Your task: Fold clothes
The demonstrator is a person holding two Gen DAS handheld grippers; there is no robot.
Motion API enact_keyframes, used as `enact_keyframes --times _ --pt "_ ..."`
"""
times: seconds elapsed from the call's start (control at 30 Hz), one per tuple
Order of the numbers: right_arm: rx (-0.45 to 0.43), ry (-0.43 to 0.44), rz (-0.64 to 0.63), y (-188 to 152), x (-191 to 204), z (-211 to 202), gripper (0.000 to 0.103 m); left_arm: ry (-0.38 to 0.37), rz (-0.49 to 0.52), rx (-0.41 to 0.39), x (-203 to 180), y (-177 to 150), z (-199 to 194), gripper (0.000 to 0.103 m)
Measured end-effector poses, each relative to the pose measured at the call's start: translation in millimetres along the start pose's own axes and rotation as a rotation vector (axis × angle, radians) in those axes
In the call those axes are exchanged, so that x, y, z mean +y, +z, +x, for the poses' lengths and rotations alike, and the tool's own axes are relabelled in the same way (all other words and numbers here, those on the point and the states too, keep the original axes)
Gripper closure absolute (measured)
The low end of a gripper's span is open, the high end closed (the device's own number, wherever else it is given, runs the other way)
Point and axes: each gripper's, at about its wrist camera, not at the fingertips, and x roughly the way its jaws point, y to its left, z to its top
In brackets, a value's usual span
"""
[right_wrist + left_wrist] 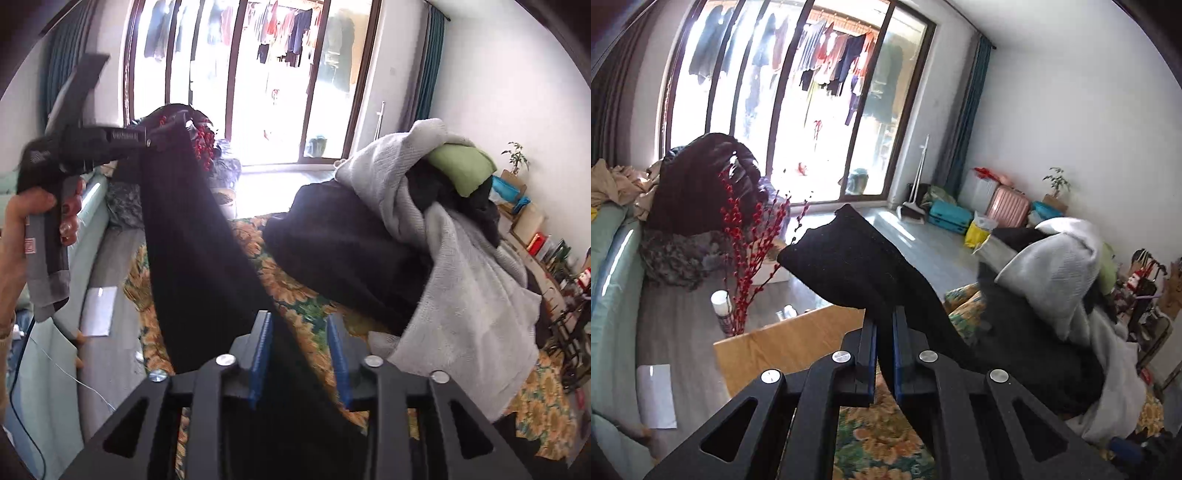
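Right gripper (pixel 299 354) jaws stood apart, black garment (pixel 195 240) passing loosely between the pads, not pinched. Left gripper (pixel 884 332) was clamped on the garment's upper edge, holding it lifted over the floral bedspread (pixel 295 295). Grey towel pile (pixel 461 258) lay beyond.

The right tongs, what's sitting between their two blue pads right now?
In the right wrist view, the black garment runs down between the pads of the right tongs, which stand apart. Its far end is clamped in the left tongs.
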Motion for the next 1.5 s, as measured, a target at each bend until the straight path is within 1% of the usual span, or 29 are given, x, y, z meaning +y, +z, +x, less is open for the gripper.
enact_keyframes --times 0.03,0.1,0.17,0.2,0.23,0.27,0.3,0.43,0.47,0.53,0.6,0.63,0.67,0.7,0.73,0.77,0.8,0.83,0.97,1.1,1.17,1.23,1.3,1.33,1.37,1.43,1.47,1.5 --pt "-0.002 -0.029 -0.005 -5.5 -7.9 -6.5 0.064 0.014 -0.006 0.035 6.3 -6.5 13.3 0.096" --pt "0.005 -0.085 -0.012 -17.2 -24.6 -18.4 0.06 0.037 -0.03 0.103 19.8 -20.9 39.8 0.096" --pt "0.071 -0.113 -0.004 -35.8 -45.4 -25.0 0.059 0.045 -0.049 0.145 26.7 -33.3 61.0 0.096" --pt "0.108 -0.117 -0.01 -46.1 -53.2 -26.9 0.057 0.052 -0.047 0.149 27.6 -37.3 66.4 0.096" --pt "0.142 -0.114 -0.031 -56.7 -56.6 -26.9 0.051 0.059 -0.043 0.15 27.3 -40.3 70.7 0.096" --pt "0.176 -0.111 -0.053 -67.2 -60.0 -26.9 0.05 0.065 -0.038 0.145 24.9 -41.5 72.7 0.096" --pt "0.203 -0.117 -0.075 -76.1 -61.4 -25.1 0.045 0.066 -0.036 0.138 21.7 -41.8 73.4 0.096" --pt "0.257 -0.194 -0.167 -98.5 -55.1 -6.2 0.042 0.066 -0.035 0.105 14.4 -36.8 67.3 0.096" --pt "0.252 -0.2 -0.169 -99.0 -56.2 0.5 0.041 0.063 -0.038 0.096 13.5 -34.6 65.0 0.096" --pt "0.265 -0.2 -0.181 -101.1 -59.4 13.2 0.033 0.052 -0.051 0.085 17.0 -27.8 60.1 0.096" --pt "0.277 -0.169 -0.15 -100.2 -65.0 19.2 0.033 0.042 -0.072 0.083 22.0 -20.0 54.7 0.096" --pt "0.28 -0.148 -0.124 -99.0 -68.1 20.8 0.042 0.036 -0.083 0.083 22.8 -17.1 53.2 0.096" --pt "0.285 -0.112 -0.081 -98.4 -71.9 21.6 0.054 0.031 -0.093 0.083 23.5 -14.3 51.9 0.096" --pt "0.287 -0.077 -0.033 -99.4 -74.2 20.8 0.072 0.027 -0.096 0.082 23.2 -11.7 50.7 0.096" --pt "0.284 -0.078 -0.016 -101.3 -72.7 19.5 0.074 0.027 -0.092 0.081 21.6 -9.8 49.9 0.096" --pt "0.281 -0.092 -0.025 -103.0 -68.8 18.1 0.081 0.03 -0.085 0.081 20.0 -8.9 49.8 0.096" --pt "0.275 -0.128 -0.073 -103.6 -61.0 16.6 0.088 0.034 -0.079 0.078 18.5 -8.6 49.8 0.096" --pt "0.266 -0.164 -0.108 -103.3 -54.8 15.1 0.089 0.038 -0.075 0.074 17.3 -8.9 49.9 0.096" --pt "0.197 -0.291 -0.156 -97.0 -42.9 9.4 0.093 0.056 -0.066 0.048 17.3 -4.4 50.1 0.096" --pt "0.109 -0.42 -0.184 -75.8 -41.1 4.1 0.096 0.059 -0.117 0.033 27.8 8.3 50.3 0.096" --pt "0.049 -0.508 -0.191 -56.9 -44.4 4.5 0.097 0.086 -0.108 0.003 27.9 16.0 47.0 0.096" --pt "-0.02 -0.605 -0.192 -35.0 -49.3 6.0 0.103 0.131 -0.069 -0.054 24.2 23.8 40.5 0.096" --pt "-0.09 -0.702 -0.193 -13.0 -54.2 7.6 0.102 0.146 -0.073 -0.087 22.9 29.9 36.9 0.096" --pt "-0.093 -0.703 -0.161 -1.2 -61.4 12.1 0.102 0.143 -0.084 -0.09 21.6 31.5 37.4 0.096" --pt "-0.049 -0.637 -0.089 8.7 -73.6 21.9 0.102 0.147 -0.087 -0.093 18.9 31.5 38.8 0.096" --pt "0.028 -0.515 -0.015 11.2 -82.3 38.6 0.102 0.177 -0.067 -0.099 9.5 26.6 44.4 0.095" --pt "0.058 -0.447 0.009 7.9 -81.4 43.5 0.099 0.187 -0.054 -0.101 5.1 23.3 47.5 0.094" --pt "0.074 -0.374 0.022 -0.1 -75.1 42.4 0.09 0.186 -0.036 -0.1 1.1 18.8 51.0 0.091"
